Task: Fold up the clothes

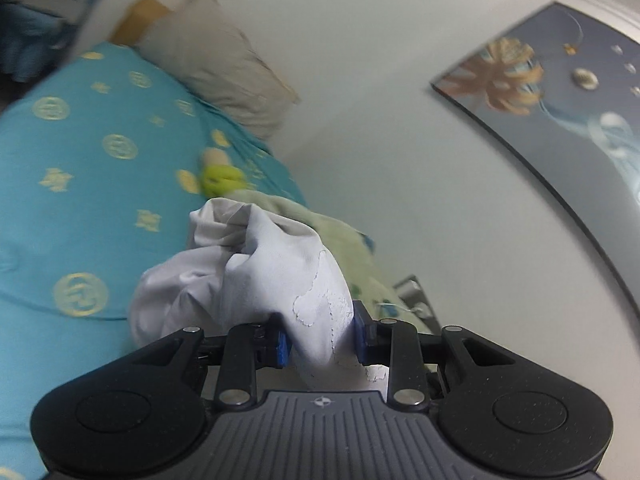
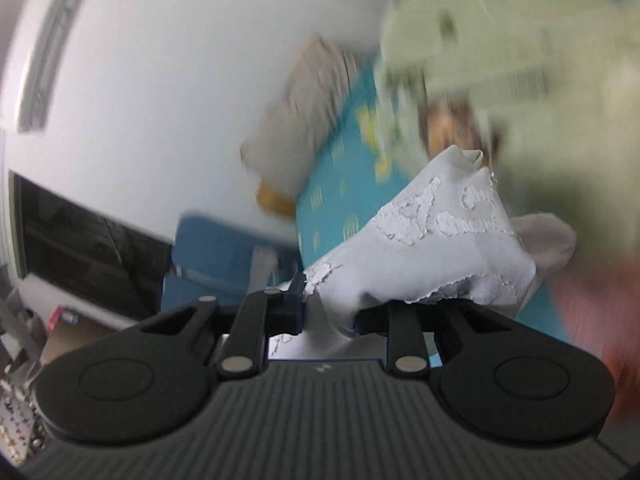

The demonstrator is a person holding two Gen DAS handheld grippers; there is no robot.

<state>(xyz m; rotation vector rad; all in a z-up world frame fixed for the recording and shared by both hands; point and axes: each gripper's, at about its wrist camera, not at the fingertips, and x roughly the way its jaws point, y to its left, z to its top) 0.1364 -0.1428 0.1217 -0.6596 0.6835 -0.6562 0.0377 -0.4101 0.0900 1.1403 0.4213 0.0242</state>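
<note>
A white garment (image 1: 256, 268) with a cracked white print hangs bunched in front of my left gripper (image 1: 322, 342), whose blue-padded fingers are shut on a fold of it. In the right wrist view the same white garment (image 2: 432, 248) drapes across my right gripper (image 2: 330, 314), which is shut on another part of the cloth. The garment is lifted above a bed with a turquoise cover (image 1: 80, 184) bearing gold emblems. Both views are tilted and blurred by motion.
A beige pillow (image 1: 224, 64) lies at the head of the bed against a white wall. A pale green patterned cloth (image 1: 340, 240) and a yellow-green toy (image 1: 220, 178) lie on the bed. A framed picture (image 1: 560, 112) hangs on the wall. A dark window (image 2: 80, 240) is at left.
</note>
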